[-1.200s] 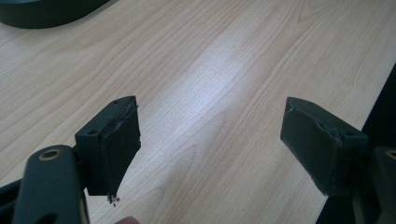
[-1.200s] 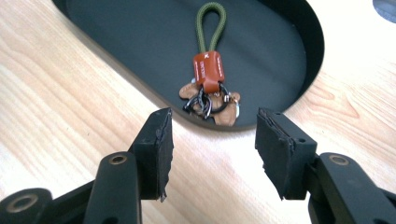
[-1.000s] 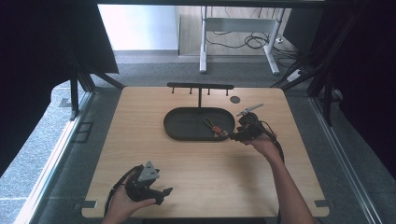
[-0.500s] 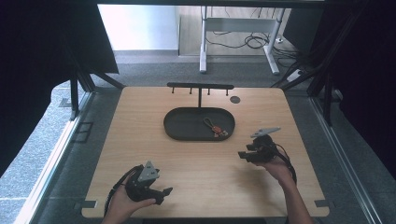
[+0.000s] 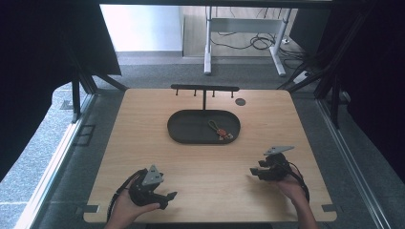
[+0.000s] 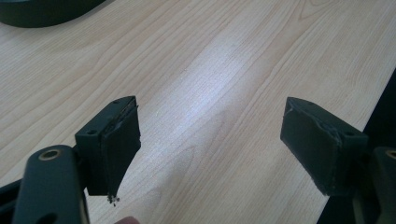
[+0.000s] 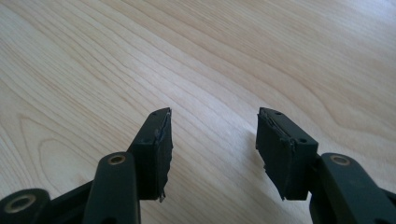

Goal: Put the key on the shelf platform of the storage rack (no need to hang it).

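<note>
L gripper lower left & R gripper lower right both spread, empty; risk: keyring snags tray rim if grabbed carelessly.

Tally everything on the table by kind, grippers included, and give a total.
Gripper: 2, the left gripper and the right gripper, both open
Dark oval tray: 1
Keyring in the tray: 1
Black hook rack: 1
Small dark disc: 1
Total: 6

A pale wooden desk stands on grey carpet. Black curtains hang beyond its left and right edges. Past the far edge, a white-legged table stands over tangled cables, daylight brightening the floor there.
</note>
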`<state>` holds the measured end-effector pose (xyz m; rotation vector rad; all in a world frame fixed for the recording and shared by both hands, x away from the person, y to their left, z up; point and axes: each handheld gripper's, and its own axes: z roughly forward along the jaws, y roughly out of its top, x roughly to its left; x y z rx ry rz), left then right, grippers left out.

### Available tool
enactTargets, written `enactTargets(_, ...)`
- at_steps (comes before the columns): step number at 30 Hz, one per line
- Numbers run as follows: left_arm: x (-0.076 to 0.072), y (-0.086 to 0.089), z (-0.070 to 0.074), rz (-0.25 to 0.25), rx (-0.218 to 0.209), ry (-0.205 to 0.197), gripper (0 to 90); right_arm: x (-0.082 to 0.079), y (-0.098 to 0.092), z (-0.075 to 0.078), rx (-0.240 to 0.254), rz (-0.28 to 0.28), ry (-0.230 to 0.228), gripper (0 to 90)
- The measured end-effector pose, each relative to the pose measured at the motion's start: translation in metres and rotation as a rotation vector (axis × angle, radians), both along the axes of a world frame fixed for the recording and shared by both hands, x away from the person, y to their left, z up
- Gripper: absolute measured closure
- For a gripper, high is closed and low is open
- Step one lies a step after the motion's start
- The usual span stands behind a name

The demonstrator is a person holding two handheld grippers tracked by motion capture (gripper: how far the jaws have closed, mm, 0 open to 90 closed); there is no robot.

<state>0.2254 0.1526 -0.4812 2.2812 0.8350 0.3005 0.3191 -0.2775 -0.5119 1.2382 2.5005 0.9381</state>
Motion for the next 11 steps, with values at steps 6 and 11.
enactTargets(6, 0.0, 0.0, 0.002, 0.002, -0.009, -0.003, 20.5, -0.007, -0.007, 0.002, 0.025, -0.018, -0.037, 43.1)
enactTargets(11, -0.001, 0.003, 0.004, 0.02, -0.015, -0.008, 20.5, -0.008, -0.017, -0.003, 0.022, -0.063, -0.061, 37.9)
